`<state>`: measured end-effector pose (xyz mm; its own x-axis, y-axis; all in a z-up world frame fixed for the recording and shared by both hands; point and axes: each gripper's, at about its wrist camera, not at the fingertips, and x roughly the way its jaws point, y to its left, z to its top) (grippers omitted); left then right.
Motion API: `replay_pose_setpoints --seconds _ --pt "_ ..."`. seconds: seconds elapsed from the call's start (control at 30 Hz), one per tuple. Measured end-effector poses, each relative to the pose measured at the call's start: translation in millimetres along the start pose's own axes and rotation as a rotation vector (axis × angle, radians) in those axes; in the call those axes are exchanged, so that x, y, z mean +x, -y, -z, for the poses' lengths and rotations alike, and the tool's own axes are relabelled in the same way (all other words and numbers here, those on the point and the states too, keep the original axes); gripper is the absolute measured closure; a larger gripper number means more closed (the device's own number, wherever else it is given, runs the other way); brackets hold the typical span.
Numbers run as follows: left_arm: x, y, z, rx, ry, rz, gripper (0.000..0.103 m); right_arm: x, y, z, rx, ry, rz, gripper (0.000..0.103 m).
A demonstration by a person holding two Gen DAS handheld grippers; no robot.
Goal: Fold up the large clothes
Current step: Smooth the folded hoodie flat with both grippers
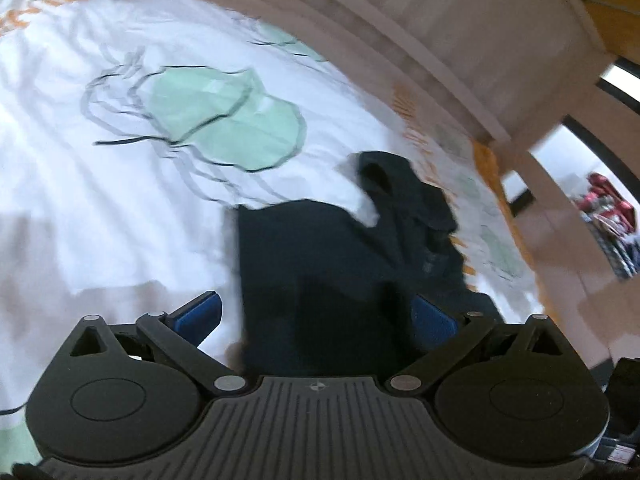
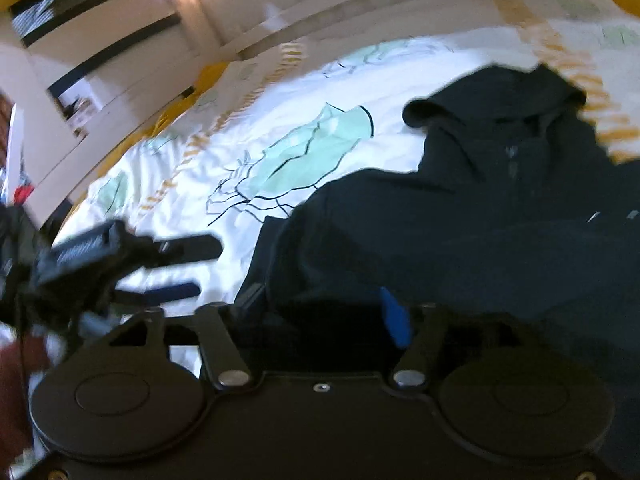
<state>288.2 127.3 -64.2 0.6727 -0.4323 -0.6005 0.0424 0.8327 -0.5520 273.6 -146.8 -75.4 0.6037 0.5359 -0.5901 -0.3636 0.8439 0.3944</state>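
A dark hooded top [image 2: 480, 220] lies spread on the bed, its hood [image 2: 500, 100] toward the far side. My right gripper [image 2: 320, 300] hovers low over its near edge. The jaws stand apart, with dark cloth lying between the blue pad [image 2: 394, 316] and the other finger, not pinched. In the left wrist view the same top [image 1: 340, 248] is folded into a narrower shape. My left gripper [image 1: 316, 308] is open wide above its near end. From the right wrist view, the left gripper [image 2: 188, 270] sits just left of the garment's edge with nothing between its fingers.
The bed's white cover [image 1: 100, 200] has green jellyfish prints and orange marks. A beige headboard [image 1: 460, 40] runs along the far side. Light cabinets [image 2: 100, 60] stand beyond the bed's left side. Red items [image 1: 608, 200] show past the bed at right.
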Motion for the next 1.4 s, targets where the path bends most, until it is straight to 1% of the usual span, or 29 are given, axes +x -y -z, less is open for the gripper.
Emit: replay_pose_setpoints --seconds 0.07,0.17,0.23,0.3,0.4,0.5,0.6,0.67,0.77,0.9,0.93,0.97,1.0,1.03,1.1,1.13,1.17,1.2,1.3,1.4 --pt "6 11 -1 0.018 -0.016 0.039 0.0 -18 7 0 -0.021 0.003 0.031 0.026" --pt "24 26 3 0.025 -0.062 0.081 0.0 -46 27 3 -0.005 0.01 0.085 0.026" --pt "36 32 8 0.028 -0.091 0.084 0.0 -60 41 8 0.025 0.014 0.126 0.026" --pt "46 38 15 0.049 -0.109 0.072 0.0 -74 54 14 0.049 0.03 0.166 0.026" --pt "60 52 30 0.154 -0.14 0.047 0.0 -97 74 27 0.095 0.049 0.225 0.026" --pt "80 60 51 0.319 -0.189 -0.034 0.001 -115 94 39 0.153 0.055 0.261 0.026" --pt "84 68 71 0.469 -0.159 -0.09 0.0 -124 108 45 0.191 0.045 0.314 0.026" --pt "83 71 76 0.511 -0.153 -0.108 0.0 -127 114 45 0.199 0.051 0.318 0.026" --pt "81 67 74 0.495 -0.149 -0.096 0.0 -123 116 40 0.195 0.081 0.308 0.026" --pt "77 66 73 0.488 -0.152 -0.08 0.0 -114 116 27 0.152 0.172 0.307 0.026" --pt "77 66 74 0.487 -0.151 -0.078 0.0 -110 119 24 0.147 0.182 0.307 0.026" --pt "76 66 74 0.484 -0.149 -0.074 0.0 -105 123 25 0.146 0.179 0.31 0.026" --pt "75 66 74 0.479 -0.148 -0.071 0.0 -98 130 26 0.154 0.154 0.327 0.026" --pt "76 65 73 0.471 -0.148 -0.066 0.0 -93 136 30 0.171 0.116 0.338 0.026" --pt "74 63 73 0.455 -0.146 -0.05 0.0 -80 155 45 0.258 -0.006 0.343 0.026" --pt "72 60 72 0.447 -0.145 -0.04 0.0 -80 160 54 0.294 -0.011 0.33 0.027" --pt "71 59 72 0.441 -0.144 -0.03 0.001 -86 161 60 0.294 0.03 0.311 0.028" --pt "72 58 71 0.437 -0.143 -0.023 0.0 -92 160 62 0.294 0.028 0.307 0.028" --pt "71 56 71 0.431 -0.136 -0.007 0.0 -108 154 53 0.312 0.011 0.277 0.026" --pt "70 55 74 0.432 -0.116 -0.006 0.0 -124 148 34 0.262 0.088 0.27 0.026"
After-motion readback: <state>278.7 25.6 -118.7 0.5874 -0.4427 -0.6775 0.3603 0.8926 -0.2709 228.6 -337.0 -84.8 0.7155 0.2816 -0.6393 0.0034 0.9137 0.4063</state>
